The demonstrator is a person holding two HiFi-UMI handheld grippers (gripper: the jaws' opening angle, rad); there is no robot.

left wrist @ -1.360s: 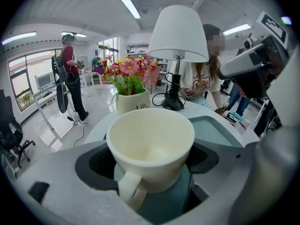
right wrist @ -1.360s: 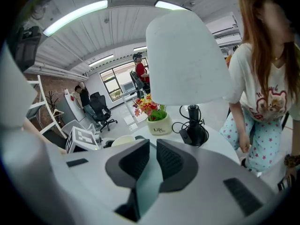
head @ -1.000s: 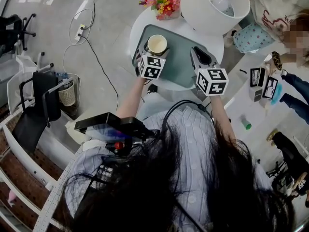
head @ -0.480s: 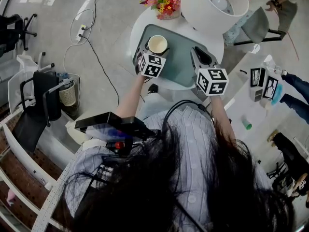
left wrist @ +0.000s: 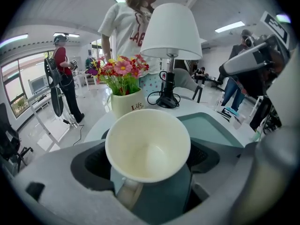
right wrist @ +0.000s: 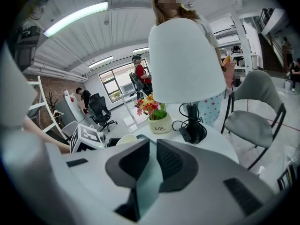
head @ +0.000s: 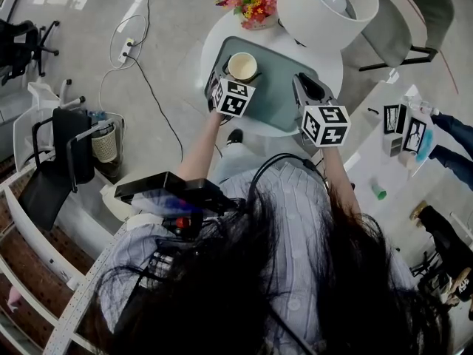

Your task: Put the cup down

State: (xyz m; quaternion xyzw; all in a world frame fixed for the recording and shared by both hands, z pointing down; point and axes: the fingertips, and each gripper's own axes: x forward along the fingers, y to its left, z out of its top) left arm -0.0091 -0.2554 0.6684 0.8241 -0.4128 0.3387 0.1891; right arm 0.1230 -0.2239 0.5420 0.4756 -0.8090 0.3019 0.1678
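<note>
As you looked down in the head view, your left tongs [head: 229,78] reached over the left end of the green mat [head: 277,87] on the round white surface [head: 330,63], with the cup [head: 242,66] upright between them. Your right tongs [head: 306,82] hung over the mat's right side, near the lamp [head: 329,9].

Left gripper view: the empty cream cup sat between your two pads, handle toward the camera and rim against both, so the tongs gripped it. Whether its base touched the mat could not be told.

Right gripper view: your tongs were drawn almost together with only a narrow slit between them, holding nothing.
</note>
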